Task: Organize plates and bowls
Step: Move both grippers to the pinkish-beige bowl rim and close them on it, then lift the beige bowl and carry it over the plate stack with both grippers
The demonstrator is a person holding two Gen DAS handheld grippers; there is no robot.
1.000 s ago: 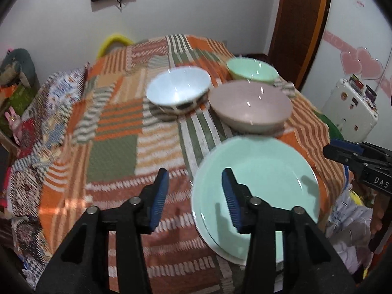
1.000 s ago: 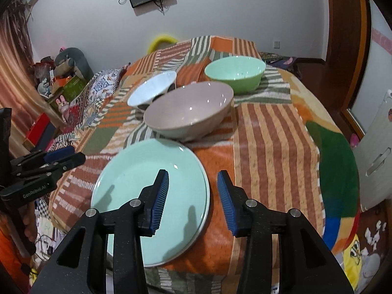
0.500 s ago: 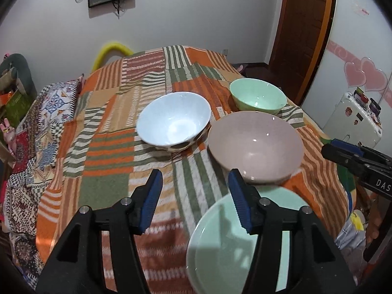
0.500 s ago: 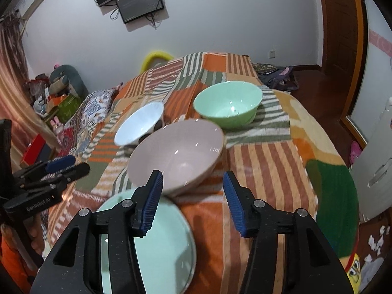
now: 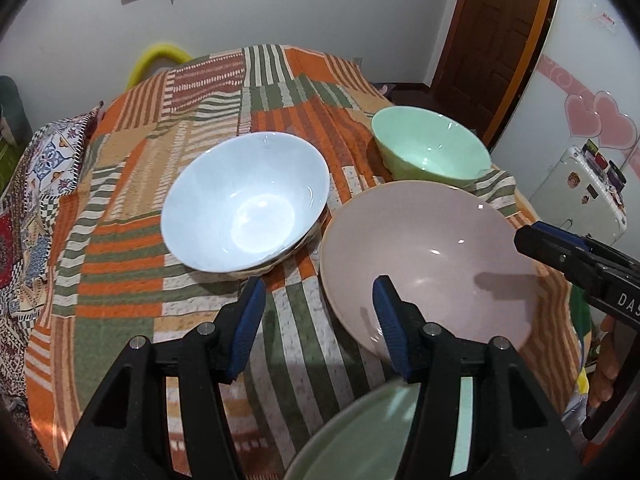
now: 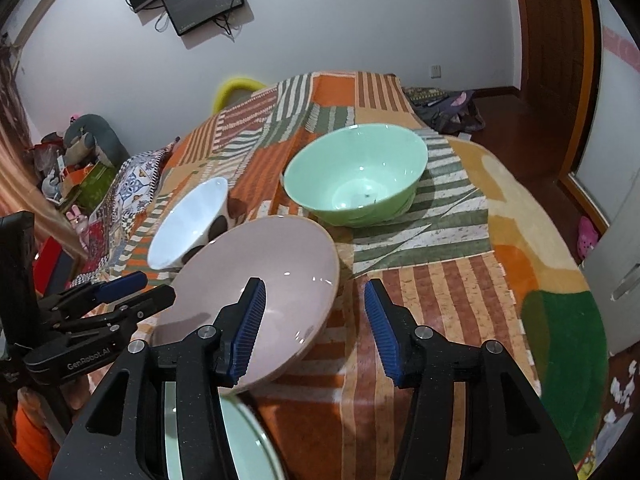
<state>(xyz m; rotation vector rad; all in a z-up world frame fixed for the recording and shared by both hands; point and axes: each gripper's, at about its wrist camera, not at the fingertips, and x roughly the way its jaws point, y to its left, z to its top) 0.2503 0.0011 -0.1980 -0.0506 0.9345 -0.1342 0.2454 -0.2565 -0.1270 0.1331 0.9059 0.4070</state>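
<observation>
Left tongs (image 5: 319, 284): tilted steeply down over the cloth-covered surface (image 5: 120, 280), jaws at a middling gap and just been opening, gripping nothing. Straddles, in its own view, the near left rim of the pink bowl (image 5: 432, 256), one finger over the bowl's inside, the other over striped cloth; cannot tell whether either pad touches. Right tongs (image 6: 314, 284): likewise tilted down, jaws at a narrower middling gap, also just been opening, empty. Straddles the bowl's right rim in the same fashion, left finger over the inside, right finger over the cloth; contact not clear. Comes in from the right edge of the left view, with a hand (image 5: 604, 360) partly seen on its handle. Pink bowl: upright, nearest of the three bowls, between the two tongs. White bowl (image 5: 244, 208): just beyond and to the left, tipped toward the left camera, close beside the pink rim. Green bowl (image 5: 432, 152): farther back on the right, upright, close behind the pink one. Green plate (image 5: 368, 440): at the near edge, under both tongs, partly hidden by their frames, with the pink bowl's near side overlapping its far rim in view. Beyond the surface: yellow chair back (image 5: 160, 56), wall screen (image 6: 200, 0), wooden door (image 5: 492, 40), white case with stickers (image 5: 580, 188).
</observation>
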